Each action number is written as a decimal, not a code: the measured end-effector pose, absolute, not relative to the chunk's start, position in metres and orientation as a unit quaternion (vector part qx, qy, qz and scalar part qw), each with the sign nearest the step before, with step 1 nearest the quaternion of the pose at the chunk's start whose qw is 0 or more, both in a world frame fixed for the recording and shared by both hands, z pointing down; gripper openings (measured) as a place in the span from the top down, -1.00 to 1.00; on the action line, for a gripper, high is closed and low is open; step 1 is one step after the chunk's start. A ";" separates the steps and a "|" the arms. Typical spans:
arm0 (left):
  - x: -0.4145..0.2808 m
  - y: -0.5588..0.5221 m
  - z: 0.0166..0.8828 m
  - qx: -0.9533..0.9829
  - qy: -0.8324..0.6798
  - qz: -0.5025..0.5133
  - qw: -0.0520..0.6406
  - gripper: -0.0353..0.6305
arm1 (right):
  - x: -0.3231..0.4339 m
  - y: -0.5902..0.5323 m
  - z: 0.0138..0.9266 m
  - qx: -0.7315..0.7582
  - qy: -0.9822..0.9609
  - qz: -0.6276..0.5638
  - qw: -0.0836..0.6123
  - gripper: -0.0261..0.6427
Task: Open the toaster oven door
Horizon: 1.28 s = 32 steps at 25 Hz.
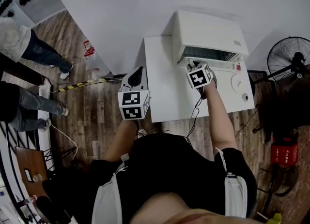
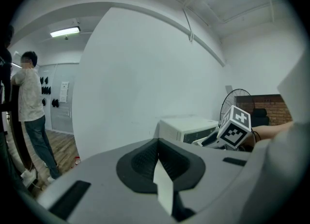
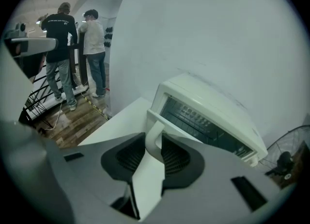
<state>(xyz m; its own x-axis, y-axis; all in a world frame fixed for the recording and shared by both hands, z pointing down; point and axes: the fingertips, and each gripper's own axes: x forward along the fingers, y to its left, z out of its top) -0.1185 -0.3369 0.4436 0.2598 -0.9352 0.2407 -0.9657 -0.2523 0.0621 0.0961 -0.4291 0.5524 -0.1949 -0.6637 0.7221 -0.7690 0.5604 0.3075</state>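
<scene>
Right arm (image 1: 219, 116) was stretched straight out ahead, forearm bare, elbow nearly locked. At its end the right gripper (image 1: 195, 66) had its fingers (image 3: 179, 157) clamped on the door handle (image 3: 154, 132). The left arm (image 1: 117, 143) was bent and tucked closer to the body. The left gripper (image 1: 137, 73) pointed forward, off to the side and well apart from the right one, its fingers (image 2: 139, 162) pressed together on nothing.

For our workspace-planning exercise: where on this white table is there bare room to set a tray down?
The left part of the table is bare, between its left edge, its front edge and the toaster oven. Directly before the oven it is crowded: the right hand-held gripper is shut on the door handle there.
</scene>
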 end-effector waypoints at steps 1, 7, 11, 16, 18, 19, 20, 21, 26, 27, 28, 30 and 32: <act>-0.118 -0.335 0.444 0.788 -0.602 0.078 0.098 0.86 | 0.096 -0.422 0.557 0.465 -0.770 0.062 0.433 0.58; -0.114 -0.328 0.446 0.793 -0.595 0.085 0.099 0.86 | 0.097 -0.384 0.587 0.477 -0.757 0.059 0.443 0.61; -0.109 -0.322 0.446 0.797 -0.589 0.088 0.097 0.86 | 0.098 -0.361 0.611 0.480 -0.751 0.063 0.449 0.62; -0.102 -0.317 0.448 0.803 -0.581 0.096 0.094 0.86 | 0.100 -0.346 0.630 0.509 -0.741 0.053 0.434 0.62; -0.100 -0.317 0.449 0.804 -0.579 0.099 0.093 0.86 | 0.100 -0.344 0.634 0.522 -0.740 0.041 0.423 0.62; -0.099 -0.317 0.449 0.804 -0.579 0.101 0.092 0.86 | 0.101 -0.343 0.637 0.526 -0.739 0.036 0.419 0.62; -0.098 -0.318 0.449 0.804 -0.579 0.102 0.091 0.86 | 0.101 -0.342 0.640 0.530 -0.739 0.033 0.415 0.62; -0.096 -0.318 0.449 0.804 -0.578 0.104 0.091 0.86 | 0.102 -0.340 0.644 0.532 -0.738 0.032 0.414 0.62; -0.090 -0.316 0.450 0.805 -0.576 0.110 0.090 0.86 | 0.103 -0.325 0.670 0.536 -0.735 0.033 0.415 0.62; -0.089 -0.316 0.451 0.805 -0.576 0.112 0.090 0.86 | 0.103 -0.322 0.675 0.536 -0.734 0.029 0.415 0.62; -0.088 -0.315 0.452 0.804 -0.576 0.114 0.091 0.86 | 0.103 -0.320 0.680 0.537 -0.733 0.025 0.416 0.62; -0.087 -0.315 0.454 0.804 -0.575 0.120 0.092 0.86 | 0.104 -0.318 0.689 0.541 -0.732 0.018 0.414 0.62; -0.085 -0.315 0.457 0.803 -0.575 0.127 0.091 0.86 | 0.105 -0.315 0.697 0.547 -0.730 0.011 0.411 0.62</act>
